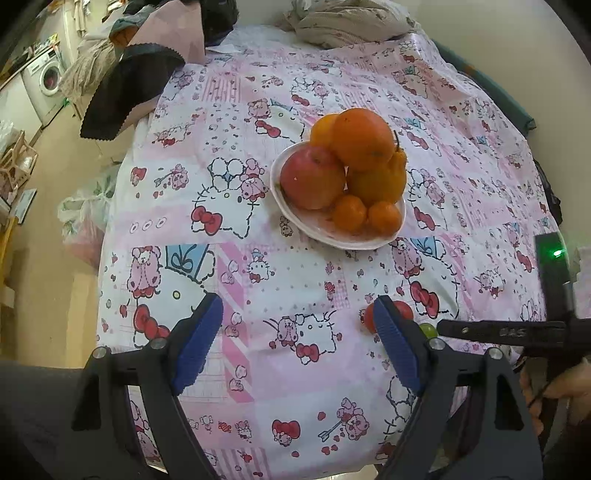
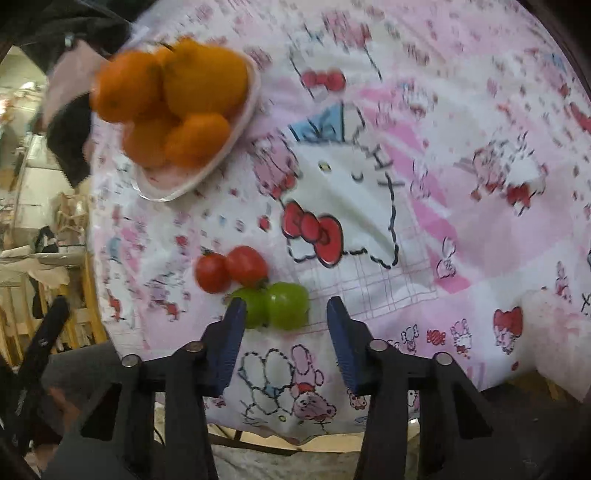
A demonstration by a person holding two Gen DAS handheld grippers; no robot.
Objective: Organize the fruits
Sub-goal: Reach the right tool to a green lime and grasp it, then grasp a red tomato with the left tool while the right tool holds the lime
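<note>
A white plate (image 1: 317,229) holds an apple (image 1: 312,177), a large orange (image 1: 364,138) and several smaller oranges, piled up at the table's middle. The plate also shows in the right wrist view (image 2: 173,188). Two red tomatoes (image 2: 231,267) and two green fruits (image 2: 275,304) lie loose on the cloth near the front edge. My right gripper (image 2: 286,321) is open, just in front of the green fruits. My left gripper (image 1: 297,332) is open and empty above bare cloth; a red tomato (image 1: 402,312) and a green fruit (image 1: 428,329) peek from behind its right finger.
The table has a pink cartoon-print cloth (image 1: 258,258). Clothes are heaped at the far edge (image 1: 347,22) and dark fabric (image 1: 122,92) hangs at the far left. The floor, a plastic bag (image 1: 85,218) and a washing machine (image 1: 48,77) lie left.
</note>
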